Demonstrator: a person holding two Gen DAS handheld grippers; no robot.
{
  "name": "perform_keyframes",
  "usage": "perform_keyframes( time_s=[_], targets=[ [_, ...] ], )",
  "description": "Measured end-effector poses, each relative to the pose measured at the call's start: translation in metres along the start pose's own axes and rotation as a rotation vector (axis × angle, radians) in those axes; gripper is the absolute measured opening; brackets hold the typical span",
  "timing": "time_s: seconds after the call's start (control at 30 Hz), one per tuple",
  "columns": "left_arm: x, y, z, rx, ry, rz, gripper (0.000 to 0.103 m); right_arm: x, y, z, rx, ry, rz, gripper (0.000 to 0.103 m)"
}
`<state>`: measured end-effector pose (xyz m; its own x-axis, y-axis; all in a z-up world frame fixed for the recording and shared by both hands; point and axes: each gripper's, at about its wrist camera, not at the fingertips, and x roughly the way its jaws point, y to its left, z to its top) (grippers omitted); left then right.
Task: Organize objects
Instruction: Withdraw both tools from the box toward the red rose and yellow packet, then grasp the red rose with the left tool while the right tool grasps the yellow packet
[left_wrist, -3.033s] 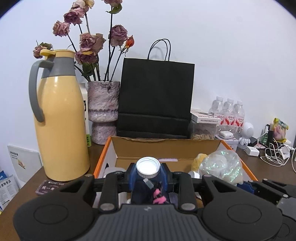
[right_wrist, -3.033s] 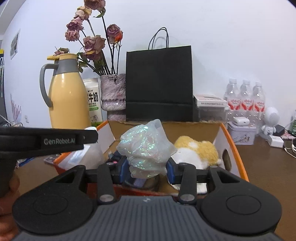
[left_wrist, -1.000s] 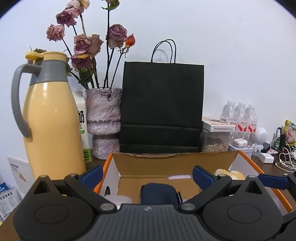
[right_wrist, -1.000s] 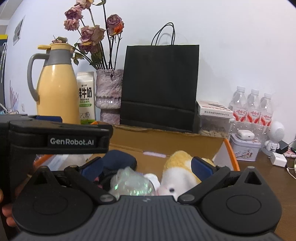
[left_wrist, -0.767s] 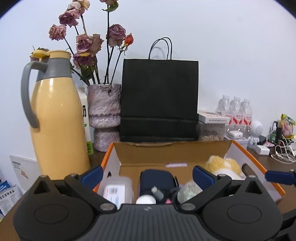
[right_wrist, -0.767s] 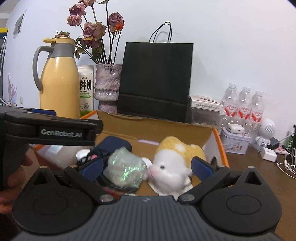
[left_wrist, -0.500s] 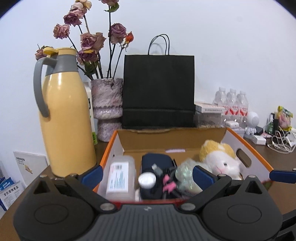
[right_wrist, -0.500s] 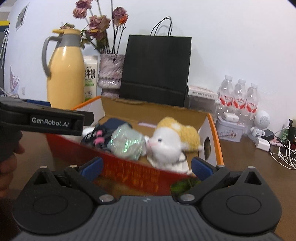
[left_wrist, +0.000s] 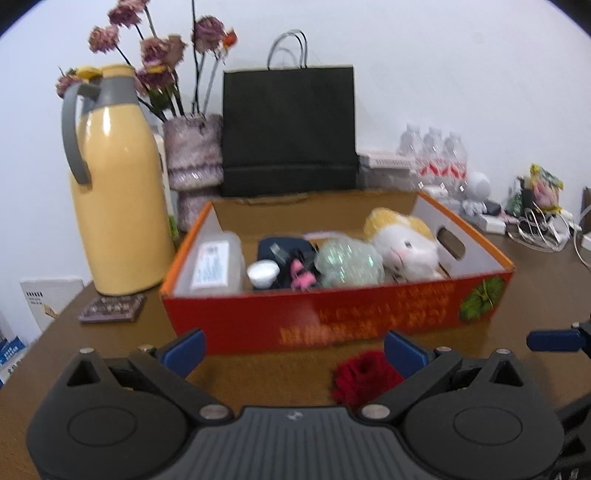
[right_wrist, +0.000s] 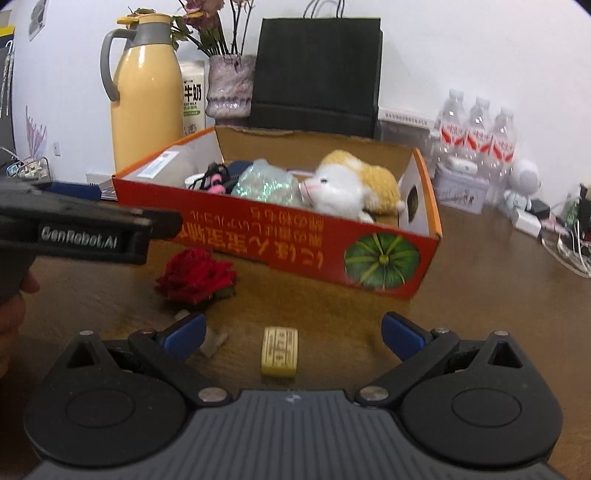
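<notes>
On the brown table (right_wrist: 480, 280), in front of the orange box (right_wrist: 295, 243), two loose things lay outside the box: a red rose head (right_wrist: 195, 275) and a small yellow block (right_wrist: 279, 350). We held both grippers with their jaws spread wide and nothing between them.

Our right gripper (right_wrist: 293, 334) looked almost straight at the yellow block, which sat just inside the gap, a little left of centre between the blue pads (right_wrist: 400, 334). Its long side ran away from us, roughly along the fingers, so the jaws would close across its narrow width. The rose lay farther off and to the left of that gripper.

Our left gripper (left_wrist: 293, 349) had the rose (left_wrist: 364, 373) low in its gap, close against its right-hand finger. We judged the left hand nearer the rose and the right nearer the block. Inside the box we saw a plush toy (right_wrist: 354, 184), a shiny bag (right_wrist: 267, 186) and a clear bottle (left_wrist: 214, 262).
</notes>
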<state>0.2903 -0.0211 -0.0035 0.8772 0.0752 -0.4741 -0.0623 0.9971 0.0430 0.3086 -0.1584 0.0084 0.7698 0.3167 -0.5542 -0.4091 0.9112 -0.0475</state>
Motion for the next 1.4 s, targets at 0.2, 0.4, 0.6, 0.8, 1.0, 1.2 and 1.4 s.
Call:
perform_keyframes(
  time_s=[0.2,0.4,0.6,0.8,1.0,1.2,1.4],
  targets=[
    [0.011,-0.003,-0.01,-0.03,0.121,-0.012,0.103,0.005,-0.007,-0.005,0.039,0.057,-0.005,0.103],
    [0.015,0.001,-0.009,-0.078,0.135,-0.031,0.103,0.016,-0.012,-0.007,0.069,0.104,-0.014,0.103],
    [0.028,-0.01,-0.004,-0.068,0.172,-0.046,0.103,0.02,-0.016,-0.007,0.091,0.114,-0.015,0.103],
    [0.033,-0.015,-0.004,-0.053,0.169,-0.073,0.082,0.022,-0.017,-0.007,0.095,0.11,-0.026,0.103],
    [0.031,-0.012,-0.005,-0.065,0.166,-0.131,0.033,0.021,-0.016,-0.007,0.094,0.105,-0.017,0.101],
    [0.02,-0.018,-0.004,-0.008,0.124,-0.103,0.032,0.012,-0.014,-0.004,0.095,0.058,0.045,0.022],
    [0.019,-0.018,-0.004,0.002,0.117,-0.094,0.032,0.006,-0.012,-0.002,0.087,0.018,0.047,0.022]
  ],
)
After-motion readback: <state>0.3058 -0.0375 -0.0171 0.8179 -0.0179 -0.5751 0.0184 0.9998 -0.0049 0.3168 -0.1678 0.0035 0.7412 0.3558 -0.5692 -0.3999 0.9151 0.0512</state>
